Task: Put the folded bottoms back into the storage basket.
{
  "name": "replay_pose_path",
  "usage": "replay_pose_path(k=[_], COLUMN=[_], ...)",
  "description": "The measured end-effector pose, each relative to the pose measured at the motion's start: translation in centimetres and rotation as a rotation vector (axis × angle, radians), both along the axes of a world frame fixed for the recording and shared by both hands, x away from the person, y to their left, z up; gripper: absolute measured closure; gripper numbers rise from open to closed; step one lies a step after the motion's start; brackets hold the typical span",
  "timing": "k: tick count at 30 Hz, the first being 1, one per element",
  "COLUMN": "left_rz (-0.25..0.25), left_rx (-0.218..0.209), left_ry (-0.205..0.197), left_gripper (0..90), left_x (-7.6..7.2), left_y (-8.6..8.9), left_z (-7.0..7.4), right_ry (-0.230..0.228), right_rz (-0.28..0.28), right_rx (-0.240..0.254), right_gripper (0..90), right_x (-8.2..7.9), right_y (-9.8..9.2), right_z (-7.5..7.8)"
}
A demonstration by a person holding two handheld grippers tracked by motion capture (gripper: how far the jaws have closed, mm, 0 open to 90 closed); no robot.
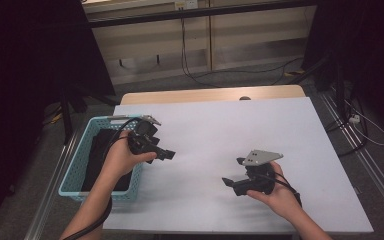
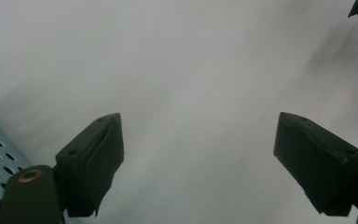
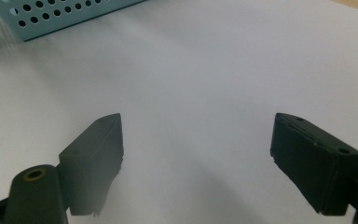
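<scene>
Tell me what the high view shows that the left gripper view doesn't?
The high view takes in the dark cloth lying in the blue basket, both hands, the right gripper, and the floor and cables past the table. The left gripper view gets close to the left gripper, its two black jaws wide apart with nothing between them. Both show the white table, part of the basket and the left gripper.

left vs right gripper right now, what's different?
The left gripper sits beside the blue basket, at its right rim; the right gripper is out over the bare white table, away from the basket. The left gripper's fingers point right, the right gripper's point left, so they face each other. Shared: both are open, nothing between the fingers of either.
</scene>
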State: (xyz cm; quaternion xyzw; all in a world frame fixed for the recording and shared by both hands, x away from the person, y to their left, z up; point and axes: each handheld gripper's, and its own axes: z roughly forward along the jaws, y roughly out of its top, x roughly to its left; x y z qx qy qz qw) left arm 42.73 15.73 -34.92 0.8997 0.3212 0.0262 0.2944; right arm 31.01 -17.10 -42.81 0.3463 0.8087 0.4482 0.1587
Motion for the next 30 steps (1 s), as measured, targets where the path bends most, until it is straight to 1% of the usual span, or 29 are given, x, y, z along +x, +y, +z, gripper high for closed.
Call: replay_pose_path(k=[4, 7, 10, 17, 19, 23, 30], left_rz=[-0.002, -0.018, -0.018, -0.041, -0.040, -0.044, -0.053], left_rx=[-0.016, -0.014, -0.022, -0.029, -0.031, -0.038, -0.054], left_ry=[0.003, 0.003, 0.004, 0.001, -0.003, 0.000, -0.004], left_gripper=[16.0, 16.0, 15.9, 15.8, 15.8, 15.6, 15.7], left_x=[-0.4, -0.8, -1.0, -1.7, -1.8, -2.0, -2.6], left_y=[-0.2, -0.4, -0.6, -1.2, -1.3, -1.6, -1.9], left_z=[-0.4, -0.7, -1.0, -1.4, -1.6, -1.9, -2.6], right_ry=[0.004, 0.008, 0.007, 0.011, 0.011, 0.015, 0.022], right_rz=[-0.003, -0.009, -0.012, -0.017, -0.020, -0.023, -0.025], right_rx=[-0.004, -0.008, -0.011, -0.021, -0.021, -0.022, -0.037], right_gripper=[16.9, 16.8, 16.9, 16.8, 16.8, 16.8, 16.7], right_x=[-0.1, -0.3, -0.4, -0.8, -0.9, -1.1, -1.5], right_y=[-0.4, -1.0, -1.3, -2.3, -2.5, -3.0, -4.0], right_z=[-0.1, -0.2, -0.2, -0.3, -0.3, -0.3, -0.4])
